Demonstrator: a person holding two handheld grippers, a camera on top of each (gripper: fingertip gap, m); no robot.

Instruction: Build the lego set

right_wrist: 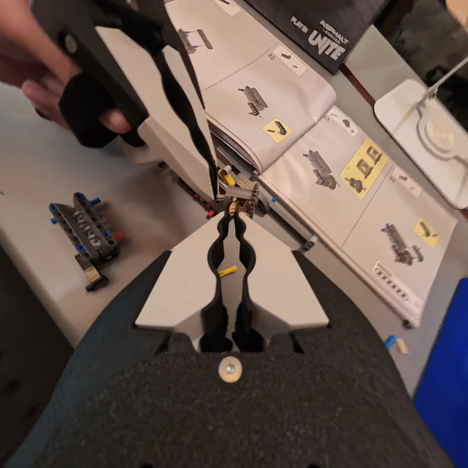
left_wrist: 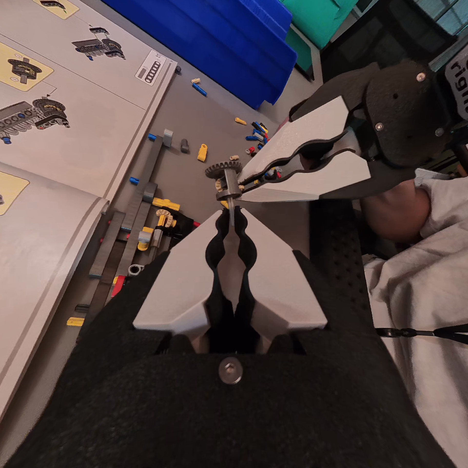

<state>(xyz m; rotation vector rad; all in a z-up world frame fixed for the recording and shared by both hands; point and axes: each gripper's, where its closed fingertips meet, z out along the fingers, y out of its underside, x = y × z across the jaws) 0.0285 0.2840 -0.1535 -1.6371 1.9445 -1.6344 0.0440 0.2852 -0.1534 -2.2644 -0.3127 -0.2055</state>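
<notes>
— Honestly, your biggest exposure is the differential gear assembly (left_wrist: 224, 181) itself. Your right gripper (left_wrist: 241, 188) has closed on its tan-gear side, your left gripper (left_wrist: 231, 215) has pinched the thin grey axle (left_wrist: 231, 215) poking out of it, and the whole thing hangs in the air above the grey table (left_wrist: 192, 126), between the two tips.

— So what lets go first?

— I'd judge the axle. If you push off-line, it could slip through the left pads or lever the assembly out of your right grip — then it drops among the loose pins (left_wrist: 258, 134) and the half-built chassis (left_wrist: 152, 228).

— And the small tan gears inside?

— They might shift if you twist; I can't tell how firmly they're seated.

— What can't you see?

— How far the axle runs into the housing — the tips cover it. The open instruction booklet (right_wrist: 329, 177) overlaps part of the chassis, and the right view is blurred around the left gripper. The finished grey beam module (right_wrist: 83, 233) lies well apart, untouched.
</notes>
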